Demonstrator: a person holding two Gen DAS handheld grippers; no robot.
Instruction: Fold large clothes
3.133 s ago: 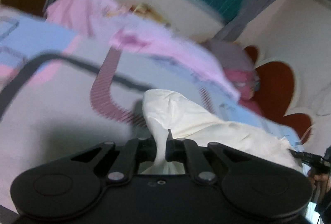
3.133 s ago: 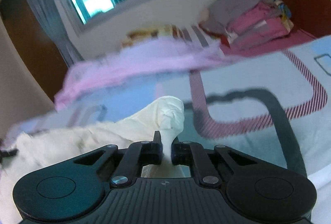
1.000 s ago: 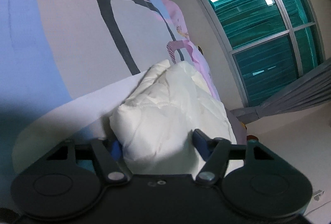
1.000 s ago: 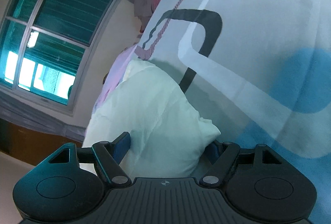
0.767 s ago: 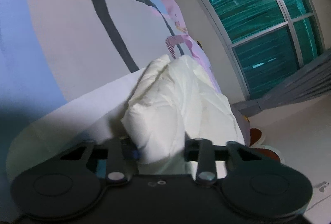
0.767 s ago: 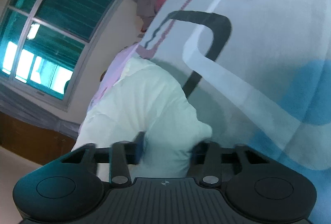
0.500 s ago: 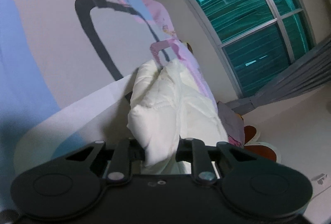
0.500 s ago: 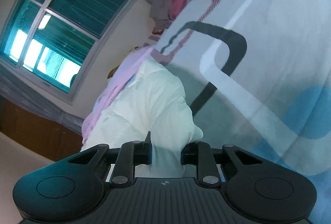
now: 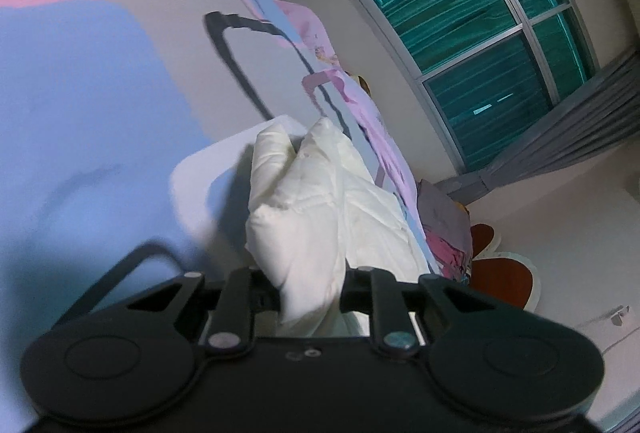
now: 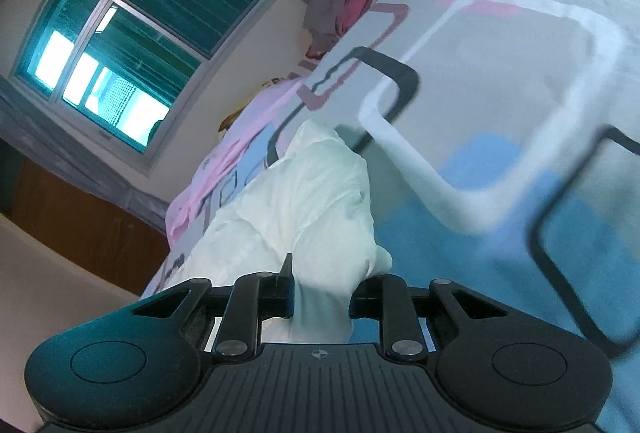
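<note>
- The left gripper (image 9: 310,297) is clamped on a bunched corner of the cream garment (image 9: 316,209); the cloth bulges out between its two black fingers and swells above them.
- The right gripper (image 10: 320,297) is likewise pinched on a fold of the same cream garment (image 10: 316,201), the fabric gathered narrow where the fingers press it and widening past them.
- The garment is pale cream to off-white, thin and finely creased, with soft puffy folds and rounded lumps near each grip. In the left wrist view a seam or hem line runs along one folded edge.
- It lies in a long folded heap stretching away from both grippers, its near ends raised in the grips and the rest resting on the bedspread (image 10: 500,81).
- The bedspread is grey with pink and blue patches and rounded-square outlines in dark grey, white and mauve.
- Farther along the bed lies a pink cloth (image 10: 236,149), and beyond it a pile of grey and pink clothes (image 10: 344,1).
- At the back stands a window (image 9: 488,37) glowing teal, with grey curtains (image 9: 580,137) beside it.
</note>
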